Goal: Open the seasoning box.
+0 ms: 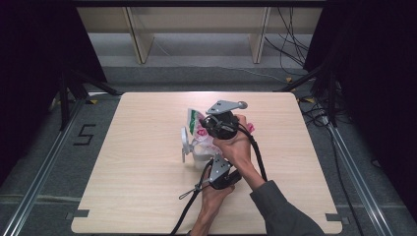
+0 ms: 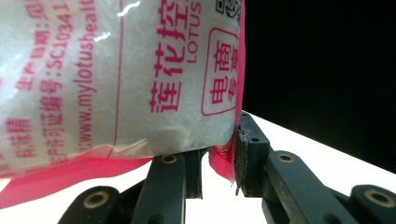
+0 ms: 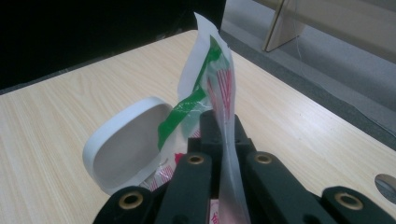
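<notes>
A clear bag (image 1: 195,123) of white granules with pink and green print stands near the table's middle, over a white tub (image 1: 199,156) with its hinged lid (image 1: 185,142) up. My right gripper (image 1: 209,125) is shut on the bag's thin top edge; in the right gripper view that edge (image 3: 208,79) rises from between the jaws (image 3: 220,128), with the white lid (image 3: 126,149) to the left. My left gripper (image 1: 210,166) grips lower down. In the left gripper view its jaws (image 2: 219,161) pinch the pink seam of the bag (image 2: 116,79).
The wooden table (image 1: 137,187) has bare room on both sides of the hands. Past its far edge stand pale shelf legs (image 1: 140,44); cables (image 1: 290,44) lie on the floor at right. A stand's legs (image 1: 69,93) sit at left.
</notes>
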### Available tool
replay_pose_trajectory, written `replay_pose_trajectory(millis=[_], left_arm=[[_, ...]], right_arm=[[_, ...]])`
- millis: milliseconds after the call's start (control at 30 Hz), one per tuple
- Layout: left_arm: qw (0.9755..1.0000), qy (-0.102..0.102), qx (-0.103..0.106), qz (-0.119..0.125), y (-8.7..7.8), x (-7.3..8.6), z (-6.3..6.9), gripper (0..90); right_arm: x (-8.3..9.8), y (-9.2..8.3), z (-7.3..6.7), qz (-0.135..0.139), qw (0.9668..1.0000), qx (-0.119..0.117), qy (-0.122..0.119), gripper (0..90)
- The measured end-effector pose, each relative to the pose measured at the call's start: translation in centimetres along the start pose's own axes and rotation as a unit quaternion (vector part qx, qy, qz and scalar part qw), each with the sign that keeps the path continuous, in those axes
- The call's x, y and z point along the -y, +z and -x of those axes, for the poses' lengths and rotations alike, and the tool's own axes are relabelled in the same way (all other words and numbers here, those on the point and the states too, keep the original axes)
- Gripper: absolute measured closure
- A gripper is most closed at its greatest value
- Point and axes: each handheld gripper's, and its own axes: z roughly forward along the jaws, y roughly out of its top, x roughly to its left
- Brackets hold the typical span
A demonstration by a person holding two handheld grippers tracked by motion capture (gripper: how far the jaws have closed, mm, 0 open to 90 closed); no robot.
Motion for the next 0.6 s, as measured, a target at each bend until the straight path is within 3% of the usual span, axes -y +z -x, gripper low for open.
replay_pose_trajectory(millis=[367,467,533,600], left_arm=[[1.0000,0.002,-0.008,-0.003,-0.25,-0.21,0.00,74.8],[1.0000,-0.001,-0.001,0.006,-0.13,-0.13,0.00,74.8],[1.0000,-0.002,-0.009,-0.003,-0.21,-0.06,-0.01,74.8],[1.0000,-0.003,0.000,0.003,-0.09,0.00,-0.11,74.8]], right_arm=[[-0.30,-0.23,-0.02,0.004,1.0000,-0.005,0.003,90.0],[-0.30,-0.10,-0.31,0.001,1.0000,-0.003,0.003,90.0],[-0.24,0.08,-0.42,-0.005,1.0000,-0.005,0.001,90.0],[-0.18,0.18,-0.35,-0.007,1.0000,-0.002,-0.002,90.0]])
